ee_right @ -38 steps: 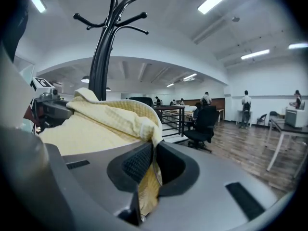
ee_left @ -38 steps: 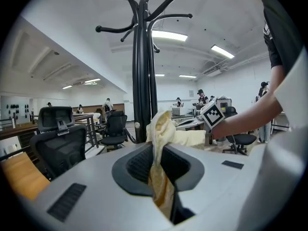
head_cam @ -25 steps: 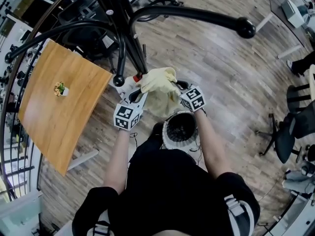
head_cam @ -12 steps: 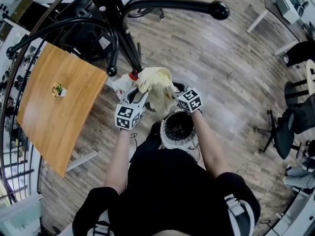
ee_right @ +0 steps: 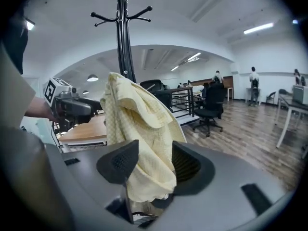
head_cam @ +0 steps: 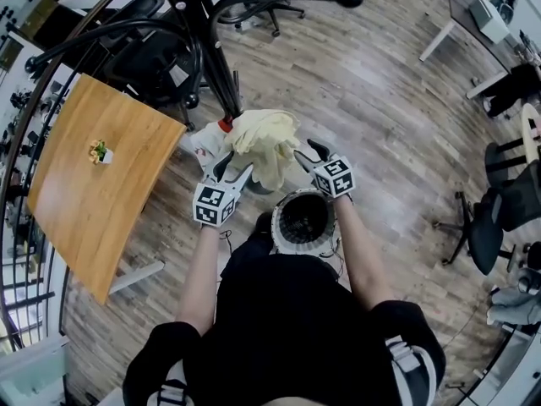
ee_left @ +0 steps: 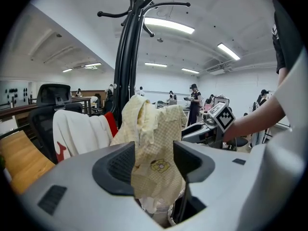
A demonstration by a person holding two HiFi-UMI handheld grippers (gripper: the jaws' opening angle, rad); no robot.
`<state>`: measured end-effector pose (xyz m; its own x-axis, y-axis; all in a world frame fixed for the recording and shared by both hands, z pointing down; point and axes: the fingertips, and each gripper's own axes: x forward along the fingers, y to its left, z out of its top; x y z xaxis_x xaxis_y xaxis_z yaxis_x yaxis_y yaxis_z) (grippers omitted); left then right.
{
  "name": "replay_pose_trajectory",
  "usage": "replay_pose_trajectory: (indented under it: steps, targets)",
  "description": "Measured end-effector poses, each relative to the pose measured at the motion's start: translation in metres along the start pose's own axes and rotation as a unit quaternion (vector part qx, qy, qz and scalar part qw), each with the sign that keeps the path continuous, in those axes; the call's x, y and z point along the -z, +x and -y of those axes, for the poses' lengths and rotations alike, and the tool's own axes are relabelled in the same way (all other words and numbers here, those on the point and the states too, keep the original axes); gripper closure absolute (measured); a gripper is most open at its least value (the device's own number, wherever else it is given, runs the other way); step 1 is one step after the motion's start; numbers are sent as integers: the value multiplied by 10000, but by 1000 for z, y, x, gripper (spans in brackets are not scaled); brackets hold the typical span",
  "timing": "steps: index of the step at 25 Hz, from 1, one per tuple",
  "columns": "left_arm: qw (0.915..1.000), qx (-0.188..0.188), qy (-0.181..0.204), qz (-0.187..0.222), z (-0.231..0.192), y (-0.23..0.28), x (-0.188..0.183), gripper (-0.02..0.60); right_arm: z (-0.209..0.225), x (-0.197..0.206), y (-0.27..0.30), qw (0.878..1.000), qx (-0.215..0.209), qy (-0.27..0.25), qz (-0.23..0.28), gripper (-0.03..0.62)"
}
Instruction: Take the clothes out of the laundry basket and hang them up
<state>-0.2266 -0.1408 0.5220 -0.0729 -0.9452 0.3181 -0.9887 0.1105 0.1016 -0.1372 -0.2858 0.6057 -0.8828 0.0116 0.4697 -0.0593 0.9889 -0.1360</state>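
The yellow garment hangs on the coat stand over a wood-plank floor. The left gripper and right gripper have just been opening their jaws wide, with cloth loose between them. The laundry basket stands below.

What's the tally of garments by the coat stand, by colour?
Yellow garment: 1
White garment with red: 1
Total: 2

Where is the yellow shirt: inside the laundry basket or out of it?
Out of it. The yellow shirt hangs bunched beside the coat rack, clear of the basket; what holds it up is hidden.
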Motion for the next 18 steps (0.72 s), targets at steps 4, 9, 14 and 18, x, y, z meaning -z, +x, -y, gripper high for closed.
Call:
replay_pose_trajectory:
  steps: [4,9,14,18]
  targets:
    - [9999,-90,-125,61,8,-11,0,331,-16,-3,-22,9994,-255,123,188,489]
    - [9992,-215,-279,183,22,-31,-2,352,-36,-14,-55,9973,-402,110,598,586]
    - [9960,-697,-289,470,31,-63,0,447,-60,-13,-79,9962,-557,-273,608,587]
    - [9943,-839,-308,581,48,-88,7,522,-77,-8,-99,9947,-642,-516,620,587]
